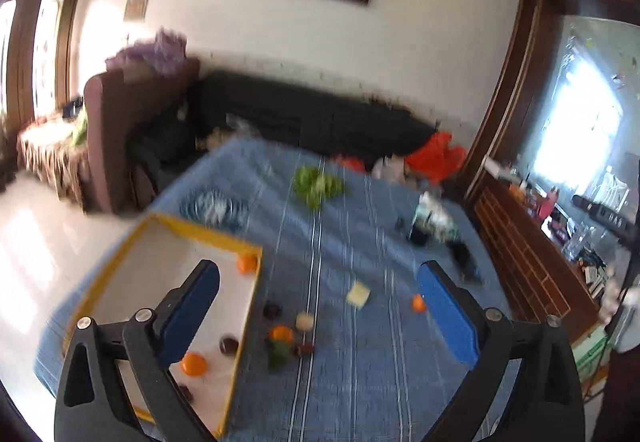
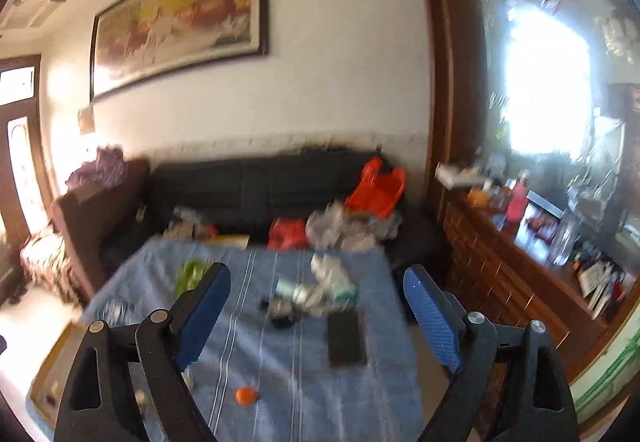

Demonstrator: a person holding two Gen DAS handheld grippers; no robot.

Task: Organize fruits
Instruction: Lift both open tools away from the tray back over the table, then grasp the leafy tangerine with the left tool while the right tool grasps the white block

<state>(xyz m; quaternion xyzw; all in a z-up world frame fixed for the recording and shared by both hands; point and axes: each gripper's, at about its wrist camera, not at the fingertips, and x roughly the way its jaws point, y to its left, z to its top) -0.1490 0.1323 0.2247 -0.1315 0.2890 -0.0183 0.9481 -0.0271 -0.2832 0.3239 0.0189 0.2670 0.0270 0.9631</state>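
Observation:
A white tray with a yellow rim (image 1: pixel 120 254) lies at the table's left. Inside it are two oranges (image 1: pixel 194 364) (image 1: pixel 247 263) and dark round fruits (image 1: pixel 229 345). On the blue cloth beside it lie an orange (image 1: pixel 281 334), a dark fruit (image 1: pixel 272 309), a pale piece (image 1: pixel 305 321), a green piece (image 1: pixel 279 356), a pale yellow slice (image 1: pixel 358 294) and another orange (image 1: pixel 418 302), which also shows in the right wrist view (image 2: pixel 245 395). My left gripper (image 1: pixel 318 314) is open and empty above the loose fruit. My right gripper (image 2: pixel 316 318) is open and empty above the table's right part.
A green leafy bunch (image 1: pixel 317 182) and a striped bowl (image 1: pixel 214 207) sit farther back. A black phone (image 2: pixel 346 338) and crumpled wrappers (image 2: pixel 320 290) lie at the right. A dark sofa (image 2: pixel 260 186) stands behind the table and a wooden cabinet (image 2: pixel 520 282) to the right.

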